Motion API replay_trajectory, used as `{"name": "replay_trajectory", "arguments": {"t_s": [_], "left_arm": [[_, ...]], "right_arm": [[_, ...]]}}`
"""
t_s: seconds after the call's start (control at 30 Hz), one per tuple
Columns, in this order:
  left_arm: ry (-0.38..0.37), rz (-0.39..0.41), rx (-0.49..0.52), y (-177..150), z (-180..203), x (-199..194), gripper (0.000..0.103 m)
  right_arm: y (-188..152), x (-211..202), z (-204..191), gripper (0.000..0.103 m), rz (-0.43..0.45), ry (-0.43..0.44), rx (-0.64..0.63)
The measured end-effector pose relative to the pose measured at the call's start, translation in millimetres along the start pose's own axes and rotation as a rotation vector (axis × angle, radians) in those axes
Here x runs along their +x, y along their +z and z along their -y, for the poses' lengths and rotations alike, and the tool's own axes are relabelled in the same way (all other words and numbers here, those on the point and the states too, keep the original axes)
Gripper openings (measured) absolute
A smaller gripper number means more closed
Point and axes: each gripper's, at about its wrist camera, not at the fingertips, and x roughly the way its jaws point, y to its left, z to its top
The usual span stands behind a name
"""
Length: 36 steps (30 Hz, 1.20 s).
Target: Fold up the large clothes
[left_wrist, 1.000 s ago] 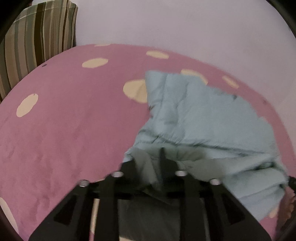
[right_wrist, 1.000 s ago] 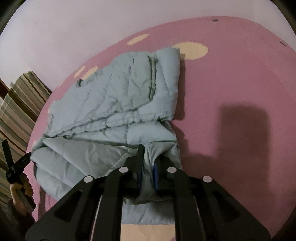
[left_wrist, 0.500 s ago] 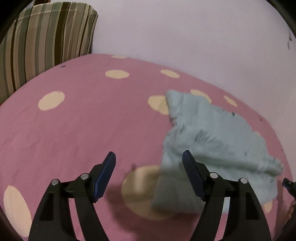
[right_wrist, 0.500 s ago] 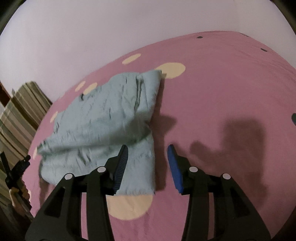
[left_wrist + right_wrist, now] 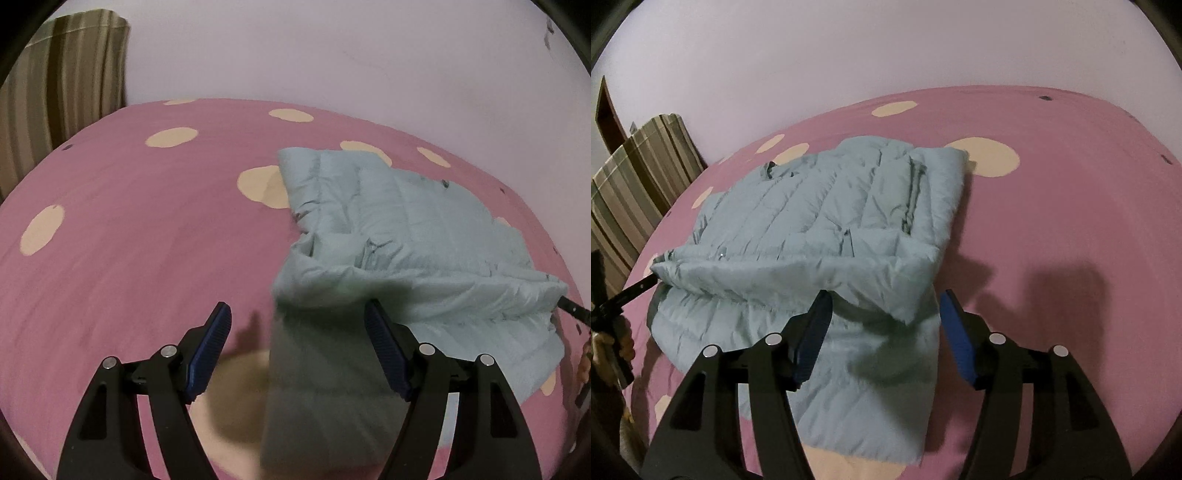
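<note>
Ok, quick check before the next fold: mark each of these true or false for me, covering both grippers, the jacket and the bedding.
1. The left gripper is clamped on the jacket. False: its jaws stand wide open, holding nothing.
2. The right gripper is open. True.
3. The light blue puffer jacket lies on a pink sheet with cream spots. True.
4. The jacket is spread out flat in a single layer. False: a folded layer lies over the lower part.
5. A striped cushion sits on top of the jacket. False: it stands apart, at the bed's far edge by the wall.
</note>
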Motion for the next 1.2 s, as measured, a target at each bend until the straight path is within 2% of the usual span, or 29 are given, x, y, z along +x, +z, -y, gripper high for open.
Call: {"name": "replay_trajectory", "arguments": {"t_s": [0.13,0.2,0.33,0.43,0.47,0.53,0.73,0.87,1.03,1.2], "left_arm": [[-0.035,-0.042,0.011,10.0,-0.2,21.6,0.073],[-0.046,-0.053,0.019,12.7,0.7,28.1,0.069],[-0.074,-0.087,0.058,14.4,6.2,39.3,0.034],[-0.055,-0.070,0.101,12.1,15.2,36.2,0.020],[-0.050,-0.063,0.108,11.1,17.0,34.2,0.013],[-0.039,-0.049,0.115,9.9,20.3,29.4,0.008],[-0.006,0.033,0.110,12.0,27.7,-6.2,0.005],[0.013,0.119,0.134,26.1,38.9,-39.7,0.004],[0.044,0.196,0.148,59.9,49.0,-58.3,0.004],[0.107,0.218,0.168,107.1,62.9,-40.3,0.004]], "right_arm": [[6.9,19.3,3.4,0.060,-0.043,0.021,-0.006],[7.5,26.5,3.3,0.055,-0.061,0.024,-0.018],[7.4,38.1,3.1,0.029,-0.090,0.022,-0.040],[5.2,41.6,1.5,0.015,-0.102,0.035,-0.057],[4.3,40.1,-0.4,0.011,-0.096,0.029,-0.068],[3.1,36.2,-4.4,0.007,-0.079,0.021,-0.081],[0.0,1.3,-14.2,0.004,0.011,0.018,-0.086],[9.4,-26.8,-22.3,0.004,0.080,0.015,-0.110],[40.0,-43.8,-29.4,0.004,0.159,0.000,-0.122],[84.4,-29.9,-29.8,0.004,0.193,-0.024,-0.112]]}}
